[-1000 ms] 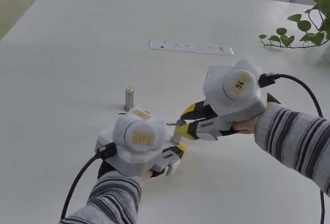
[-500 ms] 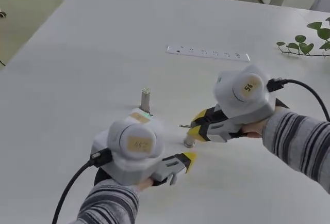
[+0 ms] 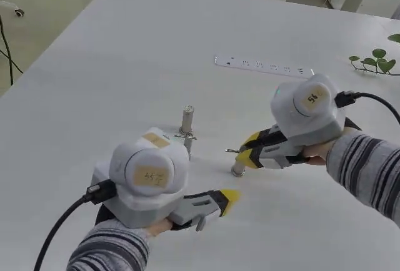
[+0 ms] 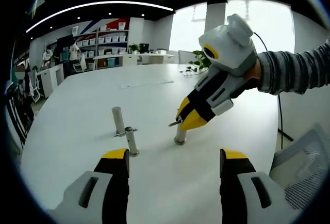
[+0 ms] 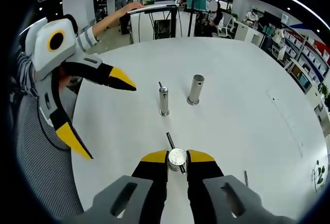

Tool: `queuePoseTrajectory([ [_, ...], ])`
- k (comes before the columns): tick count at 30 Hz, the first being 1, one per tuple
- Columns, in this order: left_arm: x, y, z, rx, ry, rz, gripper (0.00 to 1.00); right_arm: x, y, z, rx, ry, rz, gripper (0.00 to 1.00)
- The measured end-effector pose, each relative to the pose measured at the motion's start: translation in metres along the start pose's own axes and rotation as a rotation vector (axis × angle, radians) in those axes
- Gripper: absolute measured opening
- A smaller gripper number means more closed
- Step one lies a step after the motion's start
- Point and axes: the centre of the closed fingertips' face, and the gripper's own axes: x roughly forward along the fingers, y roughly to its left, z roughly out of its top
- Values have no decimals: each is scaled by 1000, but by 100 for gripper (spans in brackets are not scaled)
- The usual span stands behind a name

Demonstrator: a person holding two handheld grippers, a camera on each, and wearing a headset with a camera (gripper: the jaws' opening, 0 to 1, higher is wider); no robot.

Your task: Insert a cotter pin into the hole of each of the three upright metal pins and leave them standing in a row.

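Left gripper (image 4: 174, 156) backed off — power strip (image 3: 264, 67), plant (image 3: 379, 54) beyond.

Round yellowish sticker (image 3: 314, 98) atop the housing of the right claw (image 3: 241, 153): two dark digits, the first reading as 5, the second too blurred to fix. Matching pale sticker (image 3: 152, 174) atop the left claw (image 3: 228, 194): faint marks, not legible. Small rectangular label (image 3: 155, 140) just beyond it on the same housing: too blurred to read.
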Motion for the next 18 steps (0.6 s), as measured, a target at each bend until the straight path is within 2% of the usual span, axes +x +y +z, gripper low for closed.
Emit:
queuePoseTrajectory([
  [8,-7,20,5,20,-24,32,84,7,-4,8,-16,13,9,8],
  [11,-8,22,8,9,-44,25,88,9,-6,10,-15,18,14,8],
  [18,-6,25,6,9,-38,35,94,14,-11,10,-25,32,25,8],
])
